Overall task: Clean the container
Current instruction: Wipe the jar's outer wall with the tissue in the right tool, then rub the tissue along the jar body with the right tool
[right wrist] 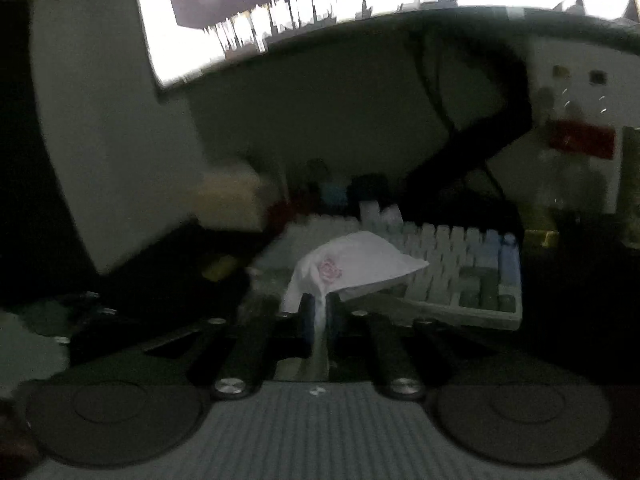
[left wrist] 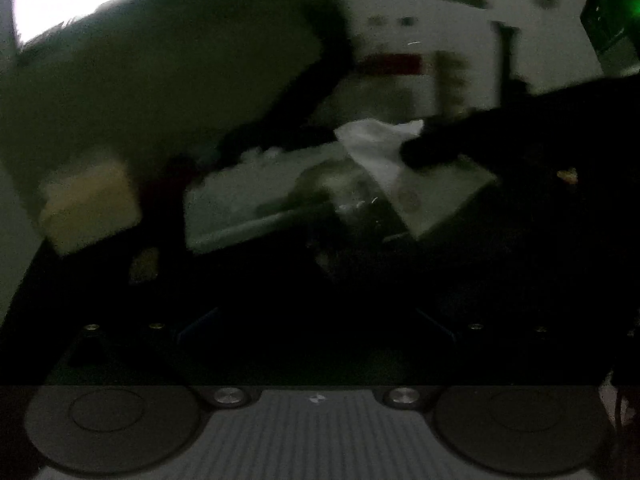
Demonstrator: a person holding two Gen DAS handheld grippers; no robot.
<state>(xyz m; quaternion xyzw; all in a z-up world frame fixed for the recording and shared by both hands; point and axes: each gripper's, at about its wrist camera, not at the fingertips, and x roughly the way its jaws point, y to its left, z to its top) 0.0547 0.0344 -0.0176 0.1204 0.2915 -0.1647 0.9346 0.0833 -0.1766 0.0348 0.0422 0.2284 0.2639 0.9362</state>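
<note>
Two dim, blurred wrist views are on record. In the right wrist view the right gripper has its jaws drawn almost together on a white paper tissue printed with a pink flower; a strip of the tissue runs down between the two black fingers, and the rest billows out ahead of the tips. Beyond the tissue lies a pale keyboard with white, green and blue keys on the dark surface, with a cream rectangular box further back to the left. In the left wrist view the same tissue hangs from the dark tip of the right gripper, which enters from the right, and it touches the rim area of a clear, glassy container held low in the middle, in front of the keyboard. The left gripper's own fingers are lost in shadow, so whether its jaws are apart or closed, and whether they grip the container, cannot be told.
</note>
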